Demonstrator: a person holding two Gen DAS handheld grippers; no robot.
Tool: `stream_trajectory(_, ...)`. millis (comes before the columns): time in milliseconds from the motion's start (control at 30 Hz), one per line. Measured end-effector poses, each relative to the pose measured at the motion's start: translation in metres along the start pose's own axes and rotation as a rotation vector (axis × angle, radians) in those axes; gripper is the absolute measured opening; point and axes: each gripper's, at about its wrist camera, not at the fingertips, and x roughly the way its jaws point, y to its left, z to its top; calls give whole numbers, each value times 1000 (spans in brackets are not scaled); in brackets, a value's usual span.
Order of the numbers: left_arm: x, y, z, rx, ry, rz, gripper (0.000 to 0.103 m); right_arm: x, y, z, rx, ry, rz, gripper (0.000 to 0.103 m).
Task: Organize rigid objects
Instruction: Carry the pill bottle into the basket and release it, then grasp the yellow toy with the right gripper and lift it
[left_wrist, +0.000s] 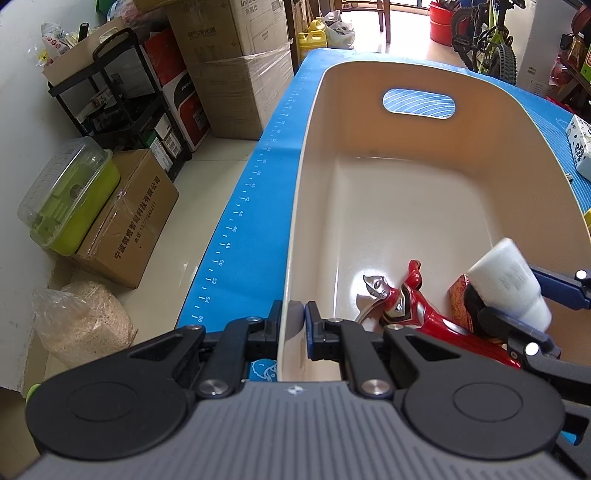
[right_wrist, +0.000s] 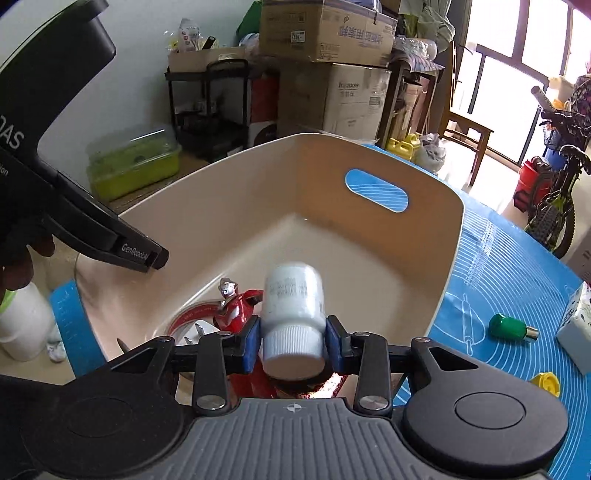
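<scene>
A beige plastic bin (left_wrist: 406, 206) with a handle slot stands on the blue mat; it also shows in the right wrist view (right_wrist: 332, 236). My left gripper (left_wrist: 293, 323) is shut on the bin's near left wall. My right gripper (right_wrist: 293, 341) is shut on a white bottle (right_wrist: 293, 295) with a ribbed cap and holds it over the bin's near end; the bottle also shows in the left wrist view (left_wrist: 506, 280). A red and silver toy figure (left_wrist: 406, 310) lies in the bin under the bottle, next to a red box (left_wrist: 458, 299).
On the blue mat (right_wrist: 498, 288) right of the bin lie a green bottle (right_wrist: 511, 326), a yellow cap (right_wrist: 546, 382) and a patterned carton (right_wrist: 580, 317). Cardboard boxes (left_wrist: 236, 66), a black shelf and a green container (left_wrist: 70, 199) stand on the floor at left.
</scene>
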Motion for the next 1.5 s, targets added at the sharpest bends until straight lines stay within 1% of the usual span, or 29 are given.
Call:
stream_trajectory(67,0,0,0,-1,0,1,14,-1,-2,1,16,-4,14,49)
stream_trajectory(167,0,0,0,0,0,1,14,-3,-8,3,36,-6,34,50)
stream_trajectory(267,0,0,0,0,0,1,14,-9,-15,3,51,-31,39,50)
stream_trajectory(300,0,0,0,0,0,1,14,-13,-18,4,54,-47,30,53)
stream_trajectory(367,0,0,0,1,0,1,14,-21,-26,7,78,-82,24,72)
stream_trajectory(433,1,0,0,0,0,1,14,-29,-36,9,125,-111,43,73)
stream_trajectory(500,0,0,0,0,0,1,14,-33,-44,12,156,-112,58,73)
stream_trajectory(533,1,0,0,0,0,1,14,-35,-48,12,162,-117,52,73)
stream_trajectory(667,0,0,0,0,0,1,14,-43,-72,9,184,-137,-19,75)
stream_trajectory(733,1,0,0,0,-1,1,14,-45,-93,7,230,-140,-47,75)
stream_trajectory(867,1,0,0,1,0,1,14,-43,-138,-7,334,-136,-142,75)
stream_trajectory(1033,1,0,0,-1,0,2,14,-29,-187,-37,455,-69,-279,75)
stream_trajectory(1167,0,-1,0,1,1,9,14,-12,-207,-57,471,-21,-360,75)
stream_trajectory(1267,0,-1,-1,2,1,11,14,1,-222,-70,501,9,-378,75)
stream_trajectory(1367,0,-1,-1,3,0,9,14,14,-234,-84,556,36,-362,75)
stream_trajectory(1500,0,-2,-1,1,0,7,14,29,-236,-98,543,59,-405,75)
